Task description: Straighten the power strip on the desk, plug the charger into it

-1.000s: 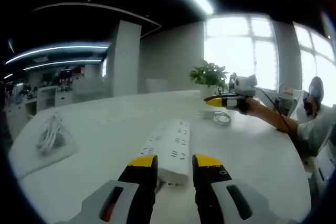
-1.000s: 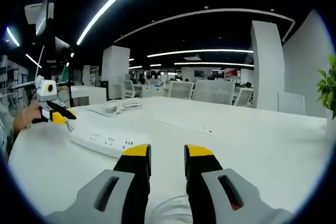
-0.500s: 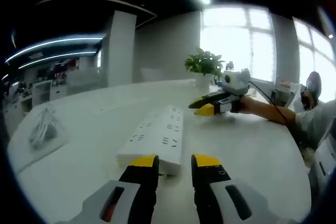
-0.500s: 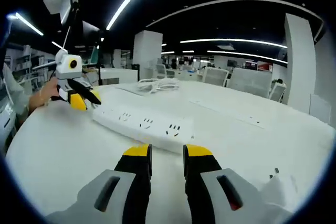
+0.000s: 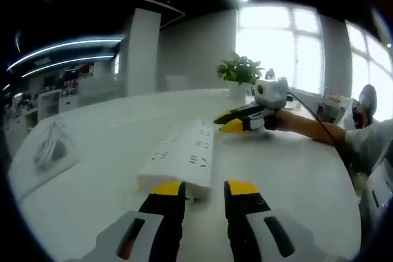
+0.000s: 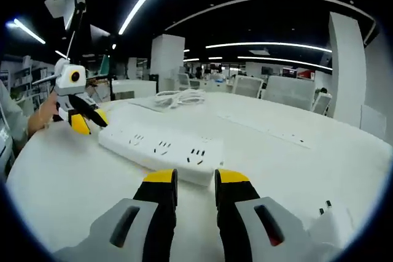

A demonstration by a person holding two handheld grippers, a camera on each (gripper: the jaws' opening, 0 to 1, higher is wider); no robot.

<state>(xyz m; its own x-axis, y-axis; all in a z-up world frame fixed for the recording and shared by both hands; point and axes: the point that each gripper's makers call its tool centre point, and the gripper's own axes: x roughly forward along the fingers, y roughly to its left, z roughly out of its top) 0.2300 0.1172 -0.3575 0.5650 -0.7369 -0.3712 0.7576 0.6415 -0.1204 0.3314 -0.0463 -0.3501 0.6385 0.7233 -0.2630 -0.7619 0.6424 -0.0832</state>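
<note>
The white power strip (image 5: pixel 182 156) lies flat on the white desk (image 5: pixel 295 182), running away from my left gripper (image 5: pixel 204 189), whose jaws stand open just short of its near end with nothing between them. My right gripper (image 5: pixel 228 124) comes in from the right, held by a hand, its yellow tips next to the strip's far end. In the right gripper view the strip (image 6: pixel 161 149) lies across, just beyond my open right gripper (image 6: pixel 196 178). The left gripper (image 6: pixel 86 121) is at the strip's other end. A white charger (image 6: pixel 325 222) with its prongs up lies at the lower right.
A coiled white cable (image 5: pixel 50 151) rests at the desk's left side, also visible as a white bundle (image 6: pixel 182 96) farther back. A potted plant (image 5: pixel 241 69) stands at the far edge by the windows. Office chairs (image 6: pixel 288 90) line the far side of the desk. A person's sleeve (image 5: pixel 368 151) is at the right.
My right gripper has moved from over the charger's cable to the power strip's end. The strip now sits closer to both grippers and looks slightly turned.
</note>
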